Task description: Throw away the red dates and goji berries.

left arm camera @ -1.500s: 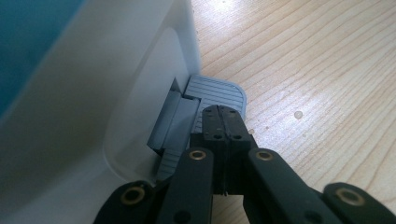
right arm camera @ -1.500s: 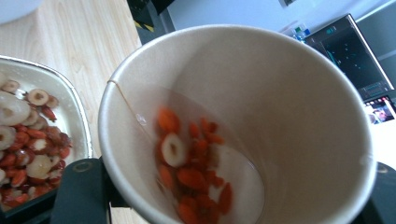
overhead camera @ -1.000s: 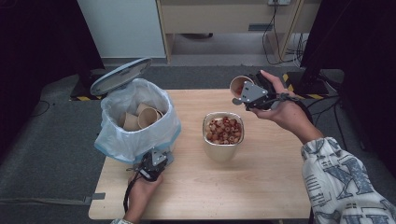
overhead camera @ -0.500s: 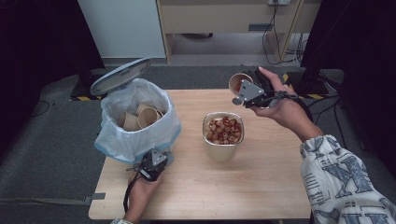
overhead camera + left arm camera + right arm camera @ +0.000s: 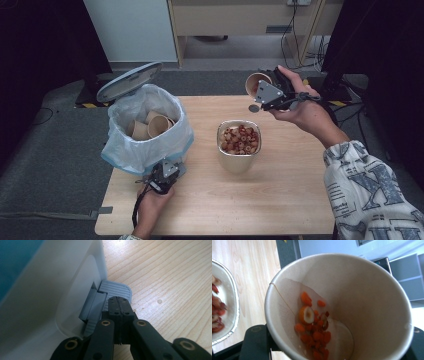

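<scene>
Overhead, two hand-held grippers work at one pale wooden table [image 5: 280, 200].
Right gripper [image 5: 260, 94] clamps one tan paper cup [image 5: 342, 302] of orange-red dried fruit, tilted, beyond one silver foil bowl [image 5: 239, 159]. Left gripper [image 5: 120, 305], jaws closed, presses the grey ribbed pedal [image 5: 117, 288] of one white bag-lined bin [image 5: 145, 135].

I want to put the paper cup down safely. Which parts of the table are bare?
Bare wood: the table near edge in front of the metal bowl, and the right side beside it. Crowded: the left, where the bin stands with the left tool on its pedal.
</scene>
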Demonstrator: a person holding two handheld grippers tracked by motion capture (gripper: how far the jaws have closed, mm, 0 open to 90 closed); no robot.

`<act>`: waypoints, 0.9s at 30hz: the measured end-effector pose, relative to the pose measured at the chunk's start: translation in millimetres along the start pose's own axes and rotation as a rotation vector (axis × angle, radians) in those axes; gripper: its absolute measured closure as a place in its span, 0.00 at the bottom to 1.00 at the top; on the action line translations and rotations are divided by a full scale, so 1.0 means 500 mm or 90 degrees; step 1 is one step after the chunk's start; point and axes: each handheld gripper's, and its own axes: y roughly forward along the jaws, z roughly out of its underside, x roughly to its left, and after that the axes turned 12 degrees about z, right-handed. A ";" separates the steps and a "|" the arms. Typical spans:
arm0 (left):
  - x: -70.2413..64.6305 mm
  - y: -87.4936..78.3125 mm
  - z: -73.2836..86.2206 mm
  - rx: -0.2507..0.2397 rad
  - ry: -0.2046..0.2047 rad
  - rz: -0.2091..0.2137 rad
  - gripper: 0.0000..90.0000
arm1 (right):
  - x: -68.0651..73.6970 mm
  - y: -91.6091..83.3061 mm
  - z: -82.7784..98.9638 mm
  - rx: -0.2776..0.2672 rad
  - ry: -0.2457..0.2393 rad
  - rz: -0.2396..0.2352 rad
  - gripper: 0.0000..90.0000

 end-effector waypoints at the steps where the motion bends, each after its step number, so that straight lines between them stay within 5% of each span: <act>1: 0.000 0.000 0.000 0.000 0.000 0.000 1.00 | 0.001 0.000 -0.003 0.001 -0.014 0.004 0.34; 19: 0.000 0.000 0.000 0.000 0.000 0.000 1.00 | 0.007 -0.002 -0.024 0.002 -0.082 0.016 0.34; 27: 0.000 0.000 0.000 0.001 0.001 0.001 1.00 | 0.008 -0.004 -0.027 0.003 -0.089 0.021 0.34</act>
